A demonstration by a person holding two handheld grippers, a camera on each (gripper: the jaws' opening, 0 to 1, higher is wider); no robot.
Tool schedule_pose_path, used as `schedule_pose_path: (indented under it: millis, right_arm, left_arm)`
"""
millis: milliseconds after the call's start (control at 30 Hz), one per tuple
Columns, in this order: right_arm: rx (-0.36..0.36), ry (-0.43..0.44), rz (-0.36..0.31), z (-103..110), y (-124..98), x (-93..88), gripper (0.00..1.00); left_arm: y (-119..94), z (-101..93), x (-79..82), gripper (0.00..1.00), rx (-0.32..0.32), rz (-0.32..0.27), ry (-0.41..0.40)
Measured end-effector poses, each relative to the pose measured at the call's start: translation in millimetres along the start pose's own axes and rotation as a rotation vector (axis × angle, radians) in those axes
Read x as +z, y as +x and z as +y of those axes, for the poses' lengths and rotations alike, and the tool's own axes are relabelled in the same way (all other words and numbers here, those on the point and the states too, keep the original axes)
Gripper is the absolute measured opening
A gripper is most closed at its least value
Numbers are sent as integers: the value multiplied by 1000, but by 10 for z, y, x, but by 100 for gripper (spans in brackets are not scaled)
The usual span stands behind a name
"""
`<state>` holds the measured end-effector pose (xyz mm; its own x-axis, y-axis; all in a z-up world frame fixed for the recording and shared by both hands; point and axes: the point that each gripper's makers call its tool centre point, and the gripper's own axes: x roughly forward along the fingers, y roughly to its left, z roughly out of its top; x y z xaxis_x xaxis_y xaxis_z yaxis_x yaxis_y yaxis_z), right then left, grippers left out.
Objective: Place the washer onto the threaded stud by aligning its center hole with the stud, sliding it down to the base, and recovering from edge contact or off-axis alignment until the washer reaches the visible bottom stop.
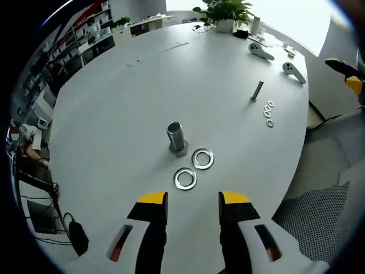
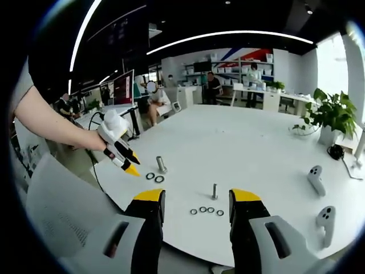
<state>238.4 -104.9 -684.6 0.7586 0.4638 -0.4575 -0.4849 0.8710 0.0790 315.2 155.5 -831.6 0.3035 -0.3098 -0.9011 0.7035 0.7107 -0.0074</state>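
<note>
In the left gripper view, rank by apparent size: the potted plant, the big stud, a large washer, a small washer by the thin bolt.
1. potted plant
2. big stud
3. large washer, close to the stud in size, so unsure
4. small washer

The plant sits farthest, so it is truly larger.

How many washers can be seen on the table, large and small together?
6. Two large washers lie beside the thick stud. Four small washers lie in a row near the thin bolt. Others may be hidden.
</note>
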Motion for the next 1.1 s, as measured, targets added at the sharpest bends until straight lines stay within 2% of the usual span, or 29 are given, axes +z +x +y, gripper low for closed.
schedule_pose_path:
  millis: [433, 533, 833, 1100]
  right_arm:
    - [35, -9, 23, 59, 22, -34, 48]
    - [44, -18, 35, 83, 32, -58, 48]
    - [59, -13, 53, 109, 38, -91, 48]
    - [68, -25, 63, 127, 47, -112, 48]
  left_arm:
    - [142, 91, -19, 34, 0, 46, 25]
    - [171, 76, -7, 34, -8, 39, -22]
    - [207, 51, -3, 35, -11, 51, -4]
    - [238, 135, 52, 37, 4, 49, 7]
